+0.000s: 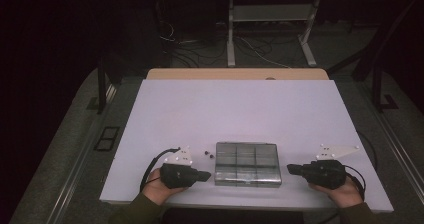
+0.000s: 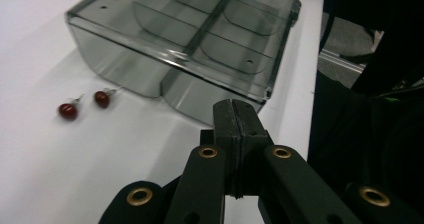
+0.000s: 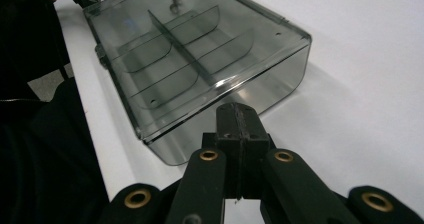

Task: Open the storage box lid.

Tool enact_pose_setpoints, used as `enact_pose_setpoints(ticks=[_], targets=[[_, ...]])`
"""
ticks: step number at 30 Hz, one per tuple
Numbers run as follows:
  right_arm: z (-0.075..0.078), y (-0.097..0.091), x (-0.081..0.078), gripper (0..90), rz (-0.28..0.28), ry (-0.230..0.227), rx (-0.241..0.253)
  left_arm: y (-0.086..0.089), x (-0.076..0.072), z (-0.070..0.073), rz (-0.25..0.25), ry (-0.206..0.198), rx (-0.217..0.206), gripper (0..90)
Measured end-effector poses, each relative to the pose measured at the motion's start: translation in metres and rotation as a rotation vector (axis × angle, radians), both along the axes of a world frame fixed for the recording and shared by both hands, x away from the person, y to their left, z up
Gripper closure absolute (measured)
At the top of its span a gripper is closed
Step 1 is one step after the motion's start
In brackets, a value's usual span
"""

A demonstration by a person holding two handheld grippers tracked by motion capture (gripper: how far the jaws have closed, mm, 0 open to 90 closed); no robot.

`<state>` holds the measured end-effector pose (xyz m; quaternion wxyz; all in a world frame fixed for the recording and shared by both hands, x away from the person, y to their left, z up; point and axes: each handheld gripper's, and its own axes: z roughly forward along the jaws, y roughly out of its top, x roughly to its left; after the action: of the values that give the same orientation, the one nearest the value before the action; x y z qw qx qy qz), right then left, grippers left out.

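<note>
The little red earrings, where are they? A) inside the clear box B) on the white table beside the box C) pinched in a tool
B: the two red earrings lie on the white table just outside the clear box, apart from the shut left tool.

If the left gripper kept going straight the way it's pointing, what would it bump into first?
Most likely the clear plastic box. The left gripper, jaws shut with nothing between them, points at the box's near side wall. The two small red beads lie off to one side, so it would probably miss them.
</note>
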<state>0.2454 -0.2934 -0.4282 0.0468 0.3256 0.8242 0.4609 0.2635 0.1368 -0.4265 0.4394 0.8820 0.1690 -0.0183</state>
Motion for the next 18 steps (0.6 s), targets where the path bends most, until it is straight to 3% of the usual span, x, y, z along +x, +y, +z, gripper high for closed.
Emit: enact_pose_setpoints(ticks=[9,18], targets=[[-0.003,0.002,-0.012,88.9,0.041,0.007,-0.007,-0.006,-0.002,-0.003,-0.026,0.019,0.003,89.2],[-0.005,0.008,-0.013,88.9,0.103,0.028,-0.014,-0.007,-0.003,-0.003,-0.032,0.019,-0.002,89.3]])
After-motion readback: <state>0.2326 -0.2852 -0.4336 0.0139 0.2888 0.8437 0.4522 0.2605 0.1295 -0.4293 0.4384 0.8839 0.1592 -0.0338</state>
